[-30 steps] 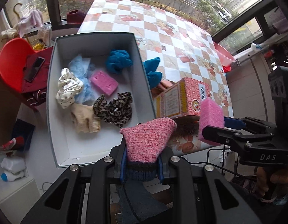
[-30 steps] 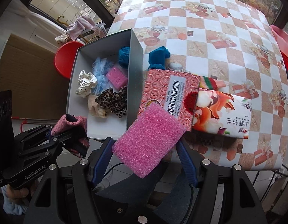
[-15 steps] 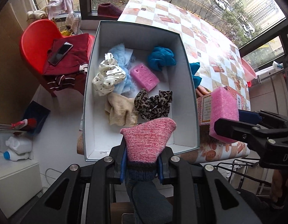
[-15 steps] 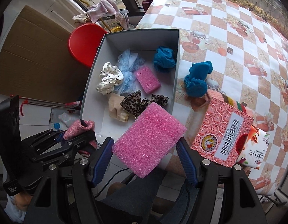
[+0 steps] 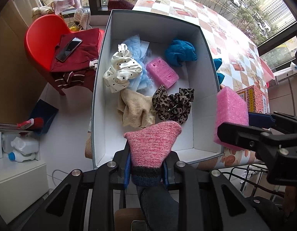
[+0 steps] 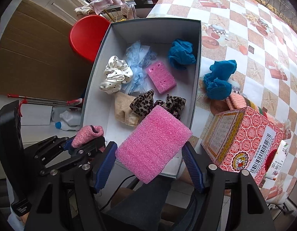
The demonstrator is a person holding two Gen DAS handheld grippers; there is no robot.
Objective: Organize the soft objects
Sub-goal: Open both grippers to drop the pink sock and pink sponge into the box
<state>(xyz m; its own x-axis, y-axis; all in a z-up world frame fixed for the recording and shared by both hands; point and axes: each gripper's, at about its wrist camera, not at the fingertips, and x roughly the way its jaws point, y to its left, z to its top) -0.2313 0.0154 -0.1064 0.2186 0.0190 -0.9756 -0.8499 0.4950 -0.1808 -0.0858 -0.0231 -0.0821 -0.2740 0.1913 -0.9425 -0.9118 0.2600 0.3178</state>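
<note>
The left tool (image 5: pixel 146 165) is pinching a pink knit sock (image 5: pixel 153 144) by its dark cuff, the toe poking up over the near end of the open grey box (image 5: pixel 208 44). The right tool (image 6: pixel 149 161) clamps a pink foam sponge (image 6: pixel 154 144) between its blue fingers (image 6: pixel 105 163), held above the box's near right corner.

Inside the box, from the near end outward: a leopard scrunchie (image 5: pixel 172 104) at about 1 o'clock from the sock, a beige knit piece (image 5: pixel 135 109) touching it at 11 o'clock, then a smaller pink sponge (image 5: pixel 161 72), a white dotted scrunchie (image 5: pixel 121 73) lying on pale blue fabric (image 5: pixel 137 46), and a teal cloth (image 5: pixel 180 52) near the far right wall.

Outside on the checked tabletop (image 6: pixel 244 28), a second teal cloth (image 6: pixel 218 80) lies just beside the box at 3 o'clock, with a red patterned carton (image 6: pixel 242 140) nearer.
</note>
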